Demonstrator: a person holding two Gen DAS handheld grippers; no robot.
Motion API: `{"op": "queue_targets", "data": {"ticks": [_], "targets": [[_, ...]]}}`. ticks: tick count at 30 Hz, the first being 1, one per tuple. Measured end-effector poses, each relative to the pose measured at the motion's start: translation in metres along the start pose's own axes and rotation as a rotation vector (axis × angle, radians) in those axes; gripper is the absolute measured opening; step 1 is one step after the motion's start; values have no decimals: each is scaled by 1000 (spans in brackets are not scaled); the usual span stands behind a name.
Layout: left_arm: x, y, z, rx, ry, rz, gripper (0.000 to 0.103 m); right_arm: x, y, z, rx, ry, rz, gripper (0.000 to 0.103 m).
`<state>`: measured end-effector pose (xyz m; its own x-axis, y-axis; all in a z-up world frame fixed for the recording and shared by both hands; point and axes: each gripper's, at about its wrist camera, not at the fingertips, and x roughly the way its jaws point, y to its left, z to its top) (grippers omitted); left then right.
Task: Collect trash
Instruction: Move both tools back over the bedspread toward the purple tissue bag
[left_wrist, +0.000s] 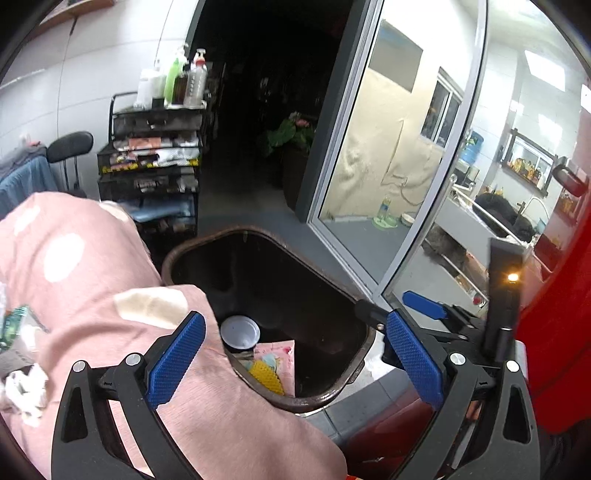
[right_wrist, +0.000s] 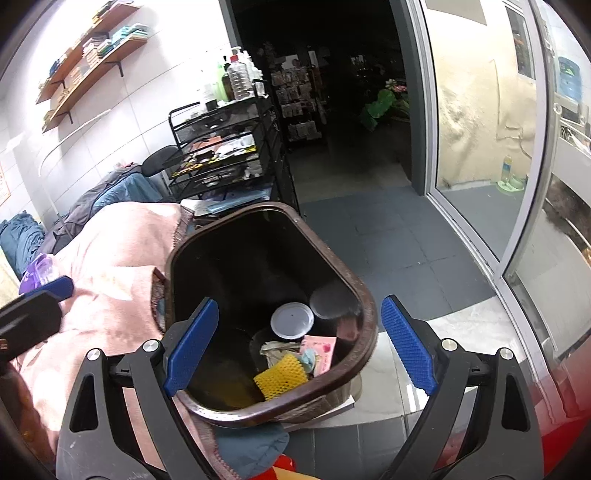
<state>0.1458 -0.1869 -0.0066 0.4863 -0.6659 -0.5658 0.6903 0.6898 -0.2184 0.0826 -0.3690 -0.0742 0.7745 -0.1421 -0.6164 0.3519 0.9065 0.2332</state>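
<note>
A: We have the brown bin (right_wrist: 364, 314) right under us, standing on the grey floor (right_wrist: 399, 243) against the pink blanket (right_wrist: 110, 258). Trash already lies at its bottom: a white lid (right_wrist: 291, 320), a yellow mesh piece (right_wrist: 280, 376), a pink wrapper (right_wrist: 321, 350).

B: And both our claws are spread wide with nothing in them. The right gripper (right_wrist: 299, 350) hangs over the bin mouth; the left gripper (left_wrist: 295, 354) hangs half over the blanket, half over the rim.

A: So what worries us?

B: The blanket, mostly. It drapes against the near rim, and in the left view it covers part of the opening. If we swing back for more trash, a finger could catch the cloth and drag it in, or tip the bin.

A: There are crumpled white scraps (left_wrist: 22, 387) on the blanket at the left edge. We judge those are next, but pinching them may grab fabric too.

B: And the glass door (right_wrist: 480, 129) stands near on the right; a wide swing risks a knock.
</note>
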Motion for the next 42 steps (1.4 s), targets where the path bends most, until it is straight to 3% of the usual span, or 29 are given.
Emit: {"op": "queue_targets", "data": {"ticks": [9,20,33,42], "targets": [[-38,20,-10,-15,-53,66,97,-4,33,4,-56,-1,66,89],[-82,67,-37,-80,-73,225,97,-1,93,2,-154,20,193,89],[-135,135,-81,-229,-79,388,97,-7,179,-10,-291,64,366,90],[-163,189,-98,-322,-81,475,97,-6,225,-20,-350,108,441,90]]}}
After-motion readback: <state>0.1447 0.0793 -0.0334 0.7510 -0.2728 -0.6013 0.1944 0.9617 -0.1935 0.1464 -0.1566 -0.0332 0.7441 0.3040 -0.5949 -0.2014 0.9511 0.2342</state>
